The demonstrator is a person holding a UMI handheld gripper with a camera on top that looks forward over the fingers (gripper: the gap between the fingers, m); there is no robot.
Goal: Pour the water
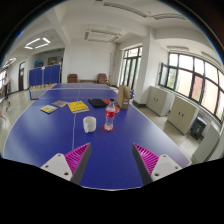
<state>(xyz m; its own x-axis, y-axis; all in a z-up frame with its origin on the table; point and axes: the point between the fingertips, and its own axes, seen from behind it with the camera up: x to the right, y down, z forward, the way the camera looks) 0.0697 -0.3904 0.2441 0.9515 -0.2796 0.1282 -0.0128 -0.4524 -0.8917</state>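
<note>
A clear water bottle (110,116) with a red label and red cap stands upright on the blue table-tennis table (60,135). A small white cup (89,124) stands just left of it, apart from it. My gripper (112,158) is open and empty, its two pink-padded fingers (76,157) spread wide over the table's near end. Bottle and cup stand well beyond the fingers, roughly ahead of the gap between them.
Further back on the table lie a yellow item (78,106), a smaller yellow item (48,109), a black object (97,102) and a brown bag (124,97). Windows (190,80) and cabinets (182,112) line the wall to the right. Blue partitions (42,77) stand at the far left.
</note>
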